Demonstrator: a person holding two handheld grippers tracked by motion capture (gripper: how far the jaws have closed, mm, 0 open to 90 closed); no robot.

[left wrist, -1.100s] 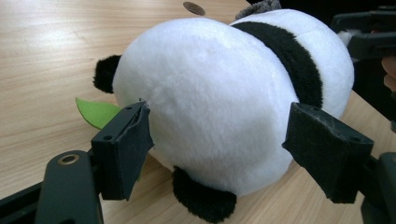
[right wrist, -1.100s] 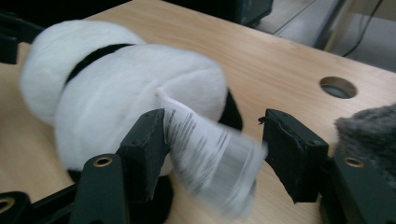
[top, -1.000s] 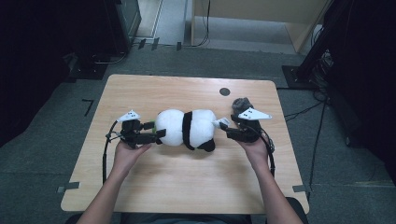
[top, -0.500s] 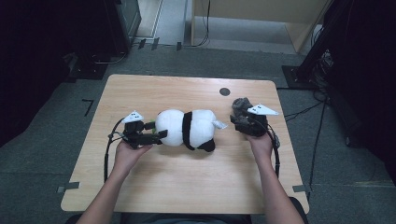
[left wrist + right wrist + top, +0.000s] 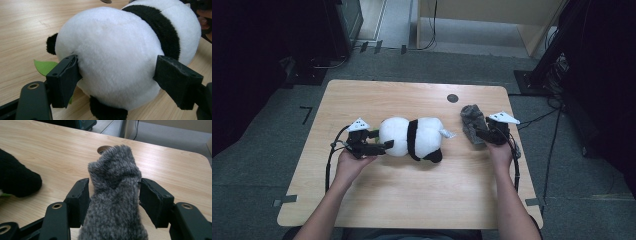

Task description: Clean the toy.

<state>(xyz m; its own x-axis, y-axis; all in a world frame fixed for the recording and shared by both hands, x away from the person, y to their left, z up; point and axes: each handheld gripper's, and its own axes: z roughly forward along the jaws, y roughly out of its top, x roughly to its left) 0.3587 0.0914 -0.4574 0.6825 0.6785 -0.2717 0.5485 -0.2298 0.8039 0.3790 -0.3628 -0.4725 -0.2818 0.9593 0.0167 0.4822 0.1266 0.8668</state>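
A black-and-white panda plush (image 5: 412, 137) lies on its side in the middle of the wooden table (image 5: 412, 200). My left gripper (image 5: 379, 145) holds its white end, and both pads touch the fur of the plush (image 5: 112, 57). Those jaws have just been opening a little with the plush still between them. A green felt leaf (image 5: 43, 67) pokes out under the left jaw. To the right lies a grey fuzzy sock-like piece (image 5: 473, 122). My right gripper (image 5: 487, 134) is shut on its near end, the fabric (image 5: 115, 185) filling the gap between the pads.
A round cable hole (image 5: 452, 98) sits in the table near the far edge, just beyond the grey piece. A black paw of the plush (image 5: 17, 180) lies to the left of my right gripper. Dark equipment and cables stand on the floor around the table.
My right gripper has moved to the right, away from the panda's tagged end, and now sits at the grey piece. The left gripper and the panda have stayed put.
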